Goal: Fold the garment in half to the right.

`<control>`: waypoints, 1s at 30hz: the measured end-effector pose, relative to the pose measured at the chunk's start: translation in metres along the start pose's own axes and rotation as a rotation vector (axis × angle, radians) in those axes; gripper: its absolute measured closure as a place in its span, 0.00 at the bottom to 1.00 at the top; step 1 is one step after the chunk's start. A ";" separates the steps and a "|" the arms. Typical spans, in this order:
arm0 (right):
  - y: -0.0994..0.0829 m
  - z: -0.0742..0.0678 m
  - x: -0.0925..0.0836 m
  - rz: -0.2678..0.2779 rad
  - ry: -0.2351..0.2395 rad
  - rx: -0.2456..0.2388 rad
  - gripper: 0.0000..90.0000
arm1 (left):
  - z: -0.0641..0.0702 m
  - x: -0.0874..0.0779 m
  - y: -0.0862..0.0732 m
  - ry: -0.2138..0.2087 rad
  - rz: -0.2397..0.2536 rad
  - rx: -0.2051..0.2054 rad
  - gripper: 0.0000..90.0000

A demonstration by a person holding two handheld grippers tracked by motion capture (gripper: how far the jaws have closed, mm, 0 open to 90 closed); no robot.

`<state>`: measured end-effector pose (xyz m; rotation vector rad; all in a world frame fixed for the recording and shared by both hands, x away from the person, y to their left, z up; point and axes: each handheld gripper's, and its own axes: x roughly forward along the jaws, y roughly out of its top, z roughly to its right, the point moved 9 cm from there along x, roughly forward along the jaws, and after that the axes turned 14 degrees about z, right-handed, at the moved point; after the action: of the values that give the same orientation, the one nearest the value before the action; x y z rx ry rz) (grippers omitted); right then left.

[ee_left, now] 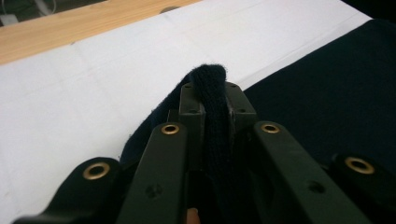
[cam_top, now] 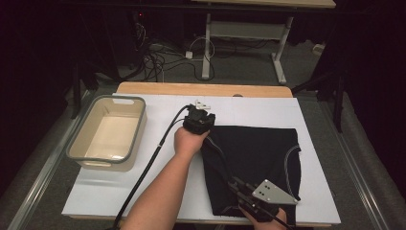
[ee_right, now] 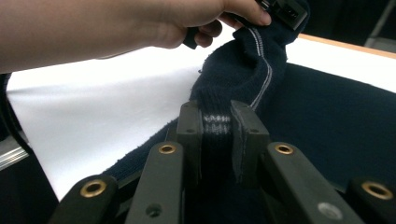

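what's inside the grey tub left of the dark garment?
The tub, seen from the high view, holds nothing: its pale floor is bare. The near wall hides a thin strip of the floor just behind it. Tub stands on the white table cover, apart from the dark garment.

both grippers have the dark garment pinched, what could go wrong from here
1. The left gripper holds just a narrow bunched fold of the garment at its jaw tips; a pull could slip it free.
2. The right gripper clamps the ribbed edge, so pulling the two apart may stretch or skew the knit.
3. The left gripper's cable trails close beside the tub; a wide sweep could snag or nudge it.
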<state>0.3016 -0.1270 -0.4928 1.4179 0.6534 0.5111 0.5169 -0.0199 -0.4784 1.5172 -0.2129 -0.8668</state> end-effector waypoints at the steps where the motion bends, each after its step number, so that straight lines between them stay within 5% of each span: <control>1: 0.001 0.002 -0.004 0.004 -0.009 0.003 0.85 | 0.004 0.002 0.002 -0.004 0.002 0.006 0.88; 10: -0.002 0.021 -0.028 0.011 -0.073 0.016 0.85 | 0.030 0.030 0.006 -0.044 -0.011 0.024 0.87; 30: -0.016 0.058 -0.069 -0.007 -0.189 0.042 0.85 | 0.091 0.076 0.024 -0.174 0.043 0.036 0.88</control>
<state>0.2904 -0.2173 -0.4991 1.4829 0.5191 0.3543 0.5217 -0.1404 -0.4765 1.4657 -0.3885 -0.9660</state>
